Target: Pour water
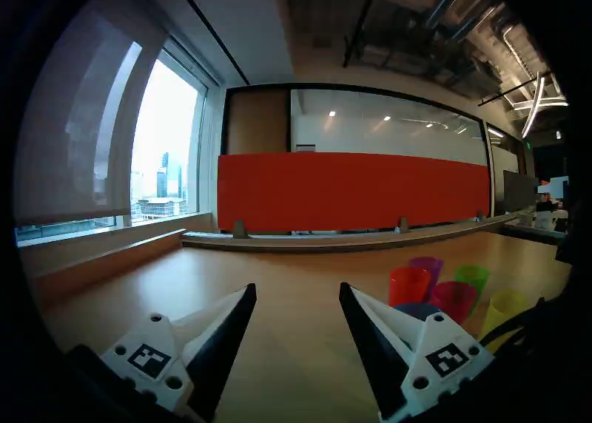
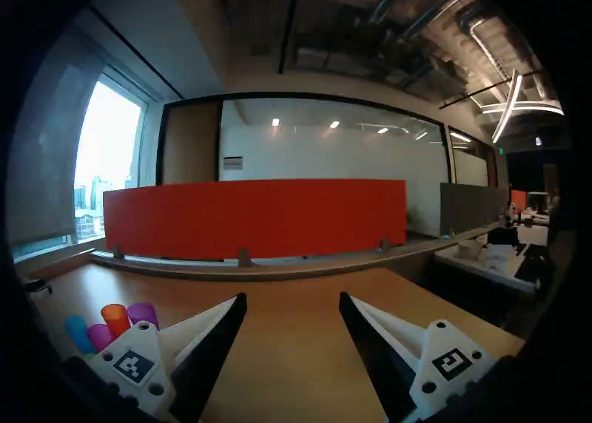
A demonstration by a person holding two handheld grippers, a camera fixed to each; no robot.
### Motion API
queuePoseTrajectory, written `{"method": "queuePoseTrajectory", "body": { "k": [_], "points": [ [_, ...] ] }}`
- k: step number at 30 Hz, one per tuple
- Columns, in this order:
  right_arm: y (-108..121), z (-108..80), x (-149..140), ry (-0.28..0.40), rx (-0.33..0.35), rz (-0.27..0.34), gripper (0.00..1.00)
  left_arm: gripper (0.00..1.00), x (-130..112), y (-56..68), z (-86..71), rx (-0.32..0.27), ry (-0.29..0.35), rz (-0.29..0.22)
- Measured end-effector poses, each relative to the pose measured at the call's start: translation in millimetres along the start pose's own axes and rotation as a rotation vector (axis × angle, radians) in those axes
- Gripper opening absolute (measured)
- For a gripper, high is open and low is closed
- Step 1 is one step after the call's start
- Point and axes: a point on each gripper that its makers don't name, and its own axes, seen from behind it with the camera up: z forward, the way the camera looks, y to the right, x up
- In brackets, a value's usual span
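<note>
Cups (image 1: 453, 299) stand clustered upright on counter (image 1: 222, 268), mouths up, long axes vertical, on the near side of red divider (image 1: 348, 190). Left gripper (image 1: 297, 286) jaws apart, empty. Right gripper (image 2: 292, 296) jaws apart, empty, facing divider.
</note>
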Motion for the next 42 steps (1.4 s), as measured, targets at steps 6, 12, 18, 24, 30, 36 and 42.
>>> {"method": "queuePoseTrajectory", "body": {
  "k": [6,12,18,24,30,36,42],
  "points": [
    [1,-0.4,2,0.004,0.000,0.002,0.96,0.83,0,-0.1,-0.4,-0.001,0.000,0.000],
    [2,-1.8,7,0.016,0.000,-0.002,0.96,0.83,-2,0.5,0.1,-0.001,-0.003,0.001],
    [3,-5.2,10,0.030,0.008,-0.004,0.96,0.86,-2,0.5,-0.1,-0.001,-0.003,0.001],
    [7,-10.5,13,0.057,0.010,-0.017,0.96,0.86,-1,0.5,-0.2,-0.001,-0.003,0.002],
    [7,-13.2,9,0.084,0.021,-0.033,0.97,0.86,-1,0.3,-0.3,-0.001,-0.003,0.002],
    [-5,-10.1,1,0.093,0.055,-0.057,0.98,0.86,-1,0.0,-0.3,-0.001,-0.003,0.002],
    [-18,-1.8,-15,0.088,0.090,-0.043,0.98,0.86,-2,0.5,-0.7,-0.001,-0.003,0.002]
  ]
}}
